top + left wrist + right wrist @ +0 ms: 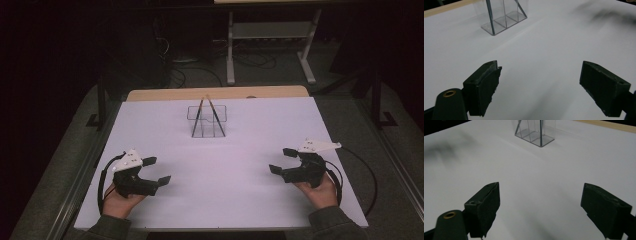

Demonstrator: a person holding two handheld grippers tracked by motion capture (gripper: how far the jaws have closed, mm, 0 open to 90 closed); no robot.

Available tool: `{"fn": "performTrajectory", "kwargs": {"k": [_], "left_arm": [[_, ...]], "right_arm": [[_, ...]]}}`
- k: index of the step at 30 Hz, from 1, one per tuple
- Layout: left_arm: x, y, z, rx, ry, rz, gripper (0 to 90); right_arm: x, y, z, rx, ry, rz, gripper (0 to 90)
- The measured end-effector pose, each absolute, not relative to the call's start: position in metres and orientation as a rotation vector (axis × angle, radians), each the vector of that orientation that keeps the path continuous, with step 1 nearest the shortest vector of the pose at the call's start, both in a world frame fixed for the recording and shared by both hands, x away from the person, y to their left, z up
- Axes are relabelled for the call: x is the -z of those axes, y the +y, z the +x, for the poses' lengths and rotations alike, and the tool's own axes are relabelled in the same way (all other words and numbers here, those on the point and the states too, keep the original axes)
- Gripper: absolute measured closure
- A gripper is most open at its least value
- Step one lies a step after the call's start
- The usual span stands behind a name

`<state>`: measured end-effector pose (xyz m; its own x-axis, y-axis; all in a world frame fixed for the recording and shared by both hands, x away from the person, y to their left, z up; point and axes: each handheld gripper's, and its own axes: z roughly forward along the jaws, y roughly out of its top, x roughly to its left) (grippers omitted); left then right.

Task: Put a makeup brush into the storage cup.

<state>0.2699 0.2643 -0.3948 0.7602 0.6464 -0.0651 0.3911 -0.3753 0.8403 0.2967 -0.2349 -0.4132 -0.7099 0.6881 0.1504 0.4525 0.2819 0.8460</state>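
Both grippers wait low over the white counter [220, 165], left gripper [159, 171] and right gripper [281, 160] with jaws spread wide, holding nothing. The clear divided holder [207, 121] stands far back at centre, two pencils [216, 116] leaning inside. Nothing looks started; the reach remains.

I read this as a lab or test room. My bench [150, 130] is covered by a plain white sheet with a bare wooden edge [215, 93] at the far side. The surroundings are dark. Beyond the bench I see a grey carpeted floor [280, 75], loose cables [200, 70] trailing on it, and a pale metal stand [270, 40] on two feet.
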Motion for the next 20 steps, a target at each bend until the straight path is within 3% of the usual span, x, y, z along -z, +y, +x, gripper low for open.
{"fn": "performTrajectory", "kwargs": {"k": [20], "left_arm": [[0.4002,0.2640,0.2706,-0.334,0.771,2.028,15.1]], "right_arm": [[0.4207,-0.2384,0.2934,-1.406,2.309,1.068,14.7]]}}
